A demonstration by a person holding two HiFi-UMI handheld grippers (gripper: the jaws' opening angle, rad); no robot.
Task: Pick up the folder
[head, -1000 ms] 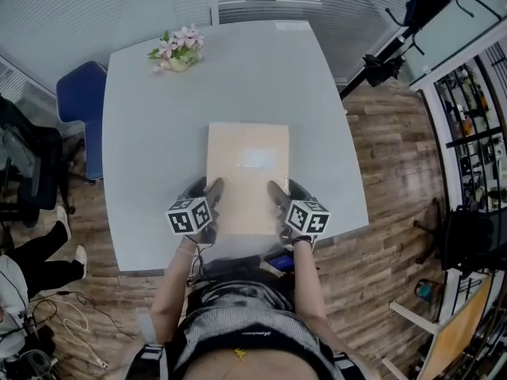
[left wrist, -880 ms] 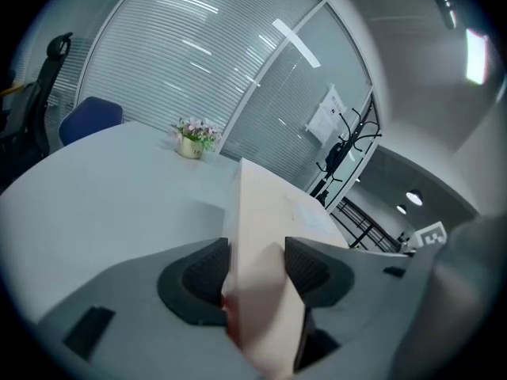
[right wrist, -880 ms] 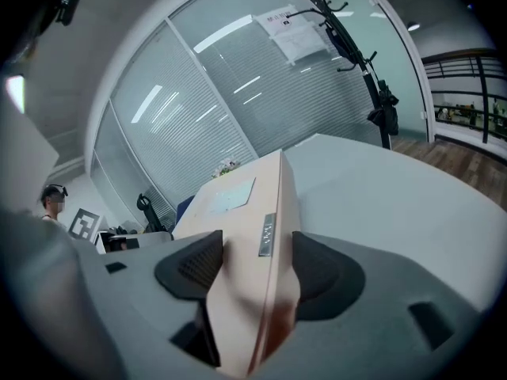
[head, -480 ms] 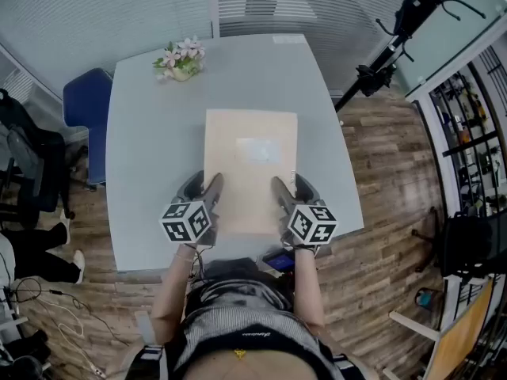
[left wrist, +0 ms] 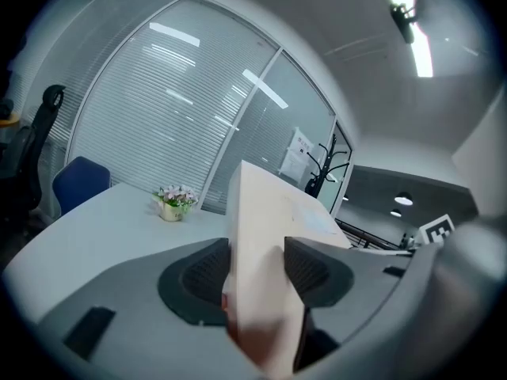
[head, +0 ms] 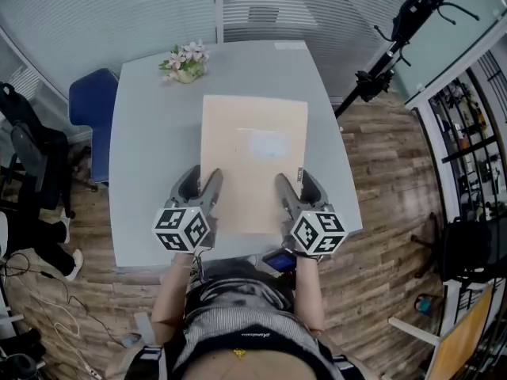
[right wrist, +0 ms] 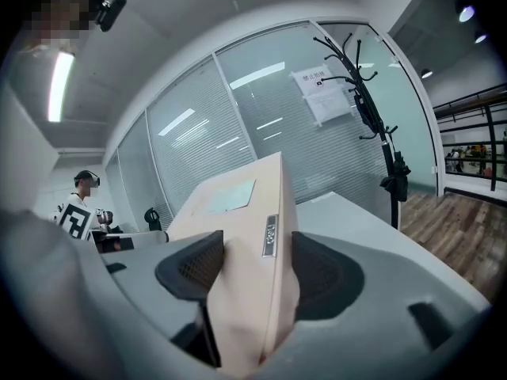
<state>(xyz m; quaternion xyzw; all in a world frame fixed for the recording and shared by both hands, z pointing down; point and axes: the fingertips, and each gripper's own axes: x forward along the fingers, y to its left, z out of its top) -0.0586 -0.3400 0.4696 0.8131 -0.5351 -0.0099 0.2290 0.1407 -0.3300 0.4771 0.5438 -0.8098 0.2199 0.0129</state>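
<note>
Head view: beige folder (head: 253,161) sits over the grey table (head: 150,133), with the left gripper (head: 202,184) and right gripper (head: 295,188) on its near-edge corners. Left gripper view: pads clamped on the folder edge, tabletop showing below it. Right gripper view: jaws likewise clamped across the thick edge, and the folder looks clear of the table, so the pickup is essentially done, just keep it level.

Matt card folder (head: 253,172), smooth glossy table (head: 150,149)
</note>
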